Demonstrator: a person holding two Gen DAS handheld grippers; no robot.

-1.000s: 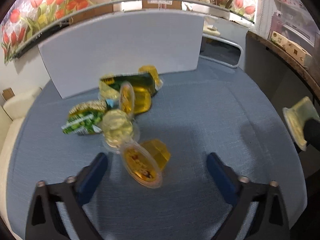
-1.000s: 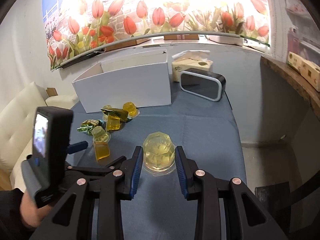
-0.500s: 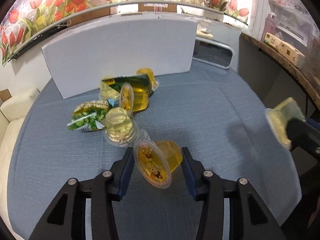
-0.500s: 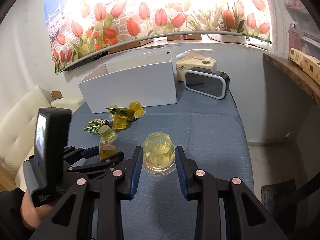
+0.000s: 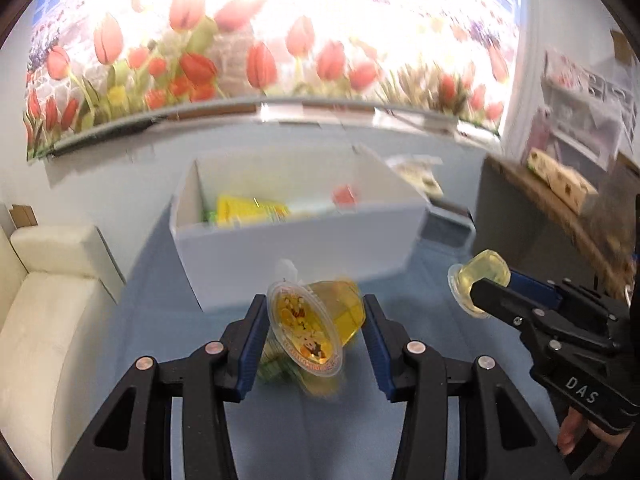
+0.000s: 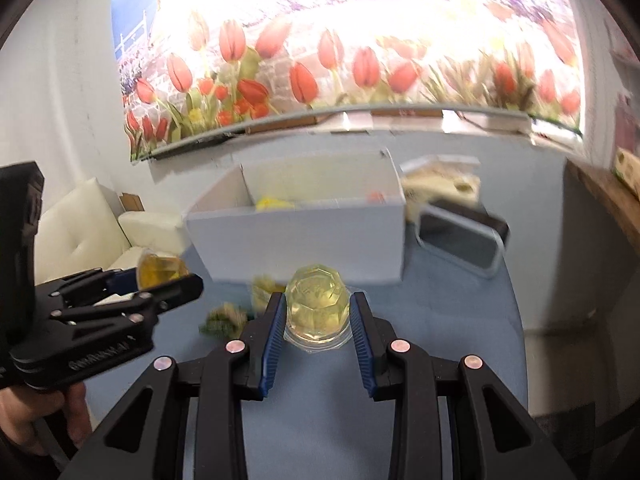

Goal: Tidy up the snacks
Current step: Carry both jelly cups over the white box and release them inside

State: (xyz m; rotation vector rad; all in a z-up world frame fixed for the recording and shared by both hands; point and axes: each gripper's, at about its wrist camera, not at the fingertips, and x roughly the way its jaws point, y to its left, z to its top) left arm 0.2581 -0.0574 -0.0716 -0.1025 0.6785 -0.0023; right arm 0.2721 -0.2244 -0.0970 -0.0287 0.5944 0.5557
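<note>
My left gripper (image 5: 314, 330) is shut on an orange jelly cup (image 5: 320, 320) with a cartoon lid, held up in the air in front of the white box (image 5: 296, 252). It also shows at the left of the right wrist view (image 6: 160, 274). My right gripper (image 6: 318, 312) is shut on a pale yellow jelly cup (image 6: 317, 304), also lifted; it shows at the right of the left wrist view (image 5: 480, 280). The open white box (image 6: 300, 240) holds a yellow packet (image 5: 248, 210) and something red (image 5: 345, 195). More snacks (image 6: 224, 318) lie blurred on the blue table below.
A black-and-white clock (image 6: 464, 236) and a tissue box (image 6: 440, 184) stand right of the white box. A cream sofa (image 5: 48, 320) is left of the table. A wooden shelf (image 5: 560, 200) with boxes runs along the right wall.
My left gripper closed on the orange jelly cup and lifted it off the table toward the white box. My right gripper rose with its pale cup; the box's inside now shows.
</note>
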